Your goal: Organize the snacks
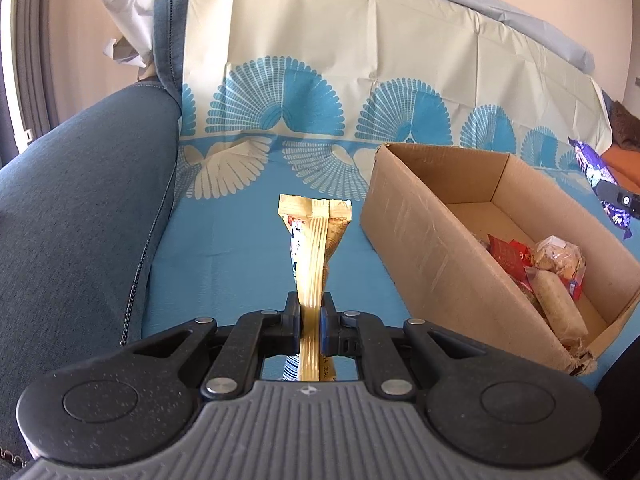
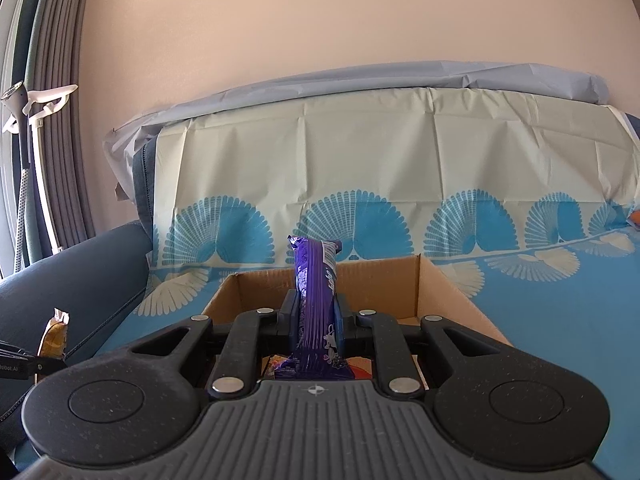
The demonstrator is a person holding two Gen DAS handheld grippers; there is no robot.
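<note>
Where the blue-and-cream fan-patterned sheet (image 1: 320,92) drapes down the backrest and over the seat, it covers a dark blue sofa (image 1: 80,200) whose armrest bulges at the left. A plain peach wall (image 2: 320,20) rises behind, and grey curtains (image 2: 60,100) hang at the far left beside a white stand. On the covered seat sits an open cardboard box (image 1: 420,248) with several wrapped snacks (image 1: 552,276) piled at its near end. The left gripper (image 1: 310,320) has its jaws closed tight on a gold snack packet (image 1: 314,240), held above the seat just left of the box. The right gripper (image 2: 316,320) has its jaws clamped on a purple chocolate bar (image 2: 316,280), standing upright over the box's near edge.
</note>
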